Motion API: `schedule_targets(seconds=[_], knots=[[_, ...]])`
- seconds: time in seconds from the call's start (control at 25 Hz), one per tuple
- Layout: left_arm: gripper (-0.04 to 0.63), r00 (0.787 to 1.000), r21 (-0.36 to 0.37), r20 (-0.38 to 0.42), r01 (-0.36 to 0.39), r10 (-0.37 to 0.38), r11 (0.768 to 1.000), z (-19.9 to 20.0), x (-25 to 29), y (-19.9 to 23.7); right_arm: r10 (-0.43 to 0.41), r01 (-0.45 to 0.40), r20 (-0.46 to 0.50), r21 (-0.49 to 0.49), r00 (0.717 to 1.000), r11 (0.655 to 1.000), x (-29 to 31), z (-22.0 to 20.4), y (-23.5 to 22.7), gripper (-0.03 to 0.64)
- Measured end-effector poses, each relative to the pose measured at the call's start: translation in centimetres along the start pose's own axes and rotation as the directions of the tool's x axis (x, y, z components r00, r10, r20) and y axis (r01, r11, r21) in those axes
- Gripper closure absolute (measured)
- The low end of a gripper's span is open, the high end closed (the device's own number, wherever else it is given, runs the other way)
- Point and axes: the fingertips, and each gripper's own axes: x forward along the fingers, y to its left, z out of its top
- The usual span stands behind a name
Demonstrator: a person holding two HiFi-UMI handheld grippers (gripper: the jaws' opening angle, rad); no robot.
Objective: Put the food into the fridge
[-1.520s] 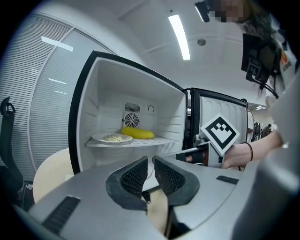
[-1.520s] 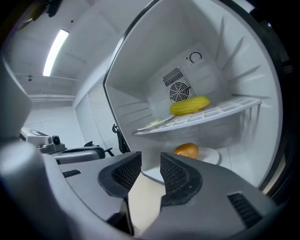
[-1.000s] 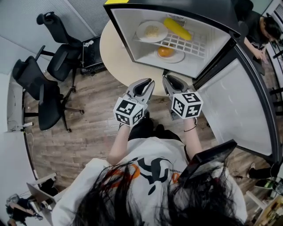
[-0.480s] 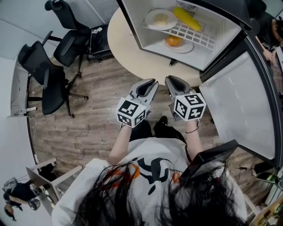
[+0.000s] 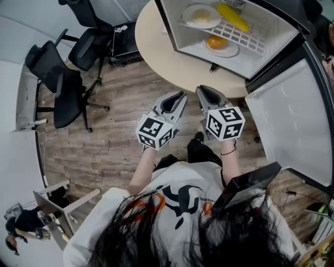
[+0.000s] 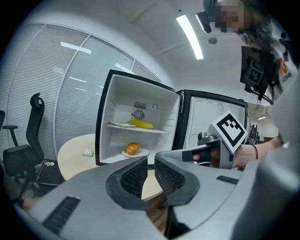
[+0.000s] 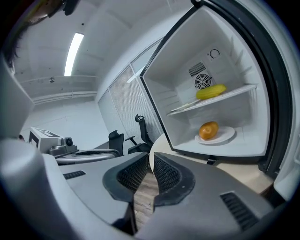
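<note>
The small fridge [image 5: 245, 57] stands open on the round table [image 5: 156, 47]. On its wire shelf lie a yellow corn cob [image 5: 233, 16] and a plate of pale food [image 5: 201, 15]; below sits an orange fruit [image 5: 216, 41] on a plate. My left gripper [image 5: 180, 97] and right gripper [image 5: 200, 89] hover side by side in front of the table, away from the fridge, both shut with nothing in them. The left gripper view shows its jaws [image 6: 151, 161] together, corn [image 6: 141, 123] and orange [image 6: 132, 148] beyond. From the right gripper [image 7: 151, 165] I see the corn [image 7: 211, 91] and the orange [image 7: 208, 130].
The fridge door [image 5: 292, 120] swings wide to the right. Two black office chairs [image 5: 57, 88] [image 5: 94, 41] stand on the wooden floor at left. A small white item [image 6: 87, 153] lies on the table beside the fridge. Another person [image 5: 15, 229] is at far lower left.
The fridge and table have slid up and to the right in the head view, so they lie farther from me. Both grippers keep their place before my body.
</note>
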Motion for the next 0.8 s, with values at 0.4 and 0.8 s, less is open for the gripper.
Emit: schedule_targets(seconds=[0.4,0.8], knots=[[0.555,0.999,0.0,0.037,0.007,-0.007,1.0,-0.5,-5.9,0.4,0.005,-0.005,-0.024,-0.019,1.0,1.0,-0.1,-2.6,5.7,0.568],[0.555,0.997,0.026,0.058,0.039,-0.041,0.999,-2.2,-14.1,-0.9,-0.023,0.023,-0.003,-0.03,1.0,0.999,-2.8,-6.2,13.4,0.568]])
